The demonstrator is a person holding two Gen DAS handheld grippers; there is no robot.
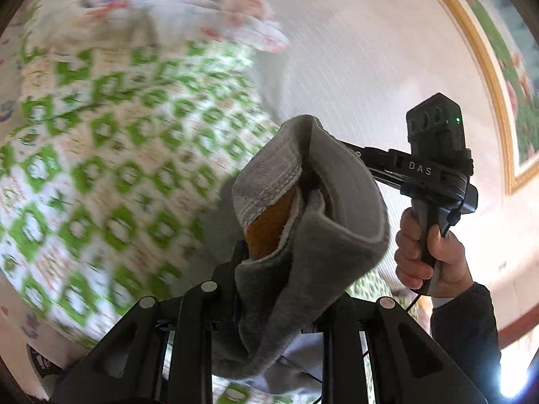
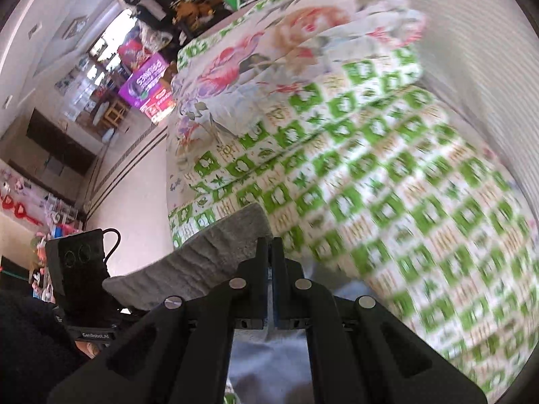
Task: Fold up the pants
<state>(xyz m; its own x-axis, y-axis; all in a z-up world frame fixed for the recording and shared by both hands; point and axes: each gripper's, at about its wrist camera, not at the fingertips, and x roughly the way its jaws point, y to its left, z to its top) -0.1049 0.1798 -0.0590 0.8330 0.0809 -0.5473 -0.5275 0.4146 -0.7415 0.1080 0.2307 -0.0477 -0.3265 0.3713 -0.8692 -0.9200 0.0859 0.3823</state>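
Both hand-held grippers hold the grey pants (image 1: 303,222) up in the air above the bed (image 1: 111,141), which is covered in a green-and-white patterned sheet. The left hand-held gripper (image 1: 266,232) pinches a thick bunch of the waistband, where the stitched hem and an orange pad show through the folded cloth. The right hand-held gripper (image 2: 270,252) has its jaws pressed together, nearly touching, on cloth that runs leftward as a grey band (image 2: 202,262) and hangs below as paler fabric; the left wrist view shows it gripped by the right hand (image 1: 427,256) just beyond the pants. A floral quilt (image 2: 269,67) lies bunched at the far end of the bed. The background is smeared, so the garment is probably being swung or shaken out. The risks lie there: the bulky bunch on the left could slip out of the pinch under a sharp swing, and the hanging legs, which are out of view, could land twisted or catch on the quilt, spoiling a flat lay before any fold begins.
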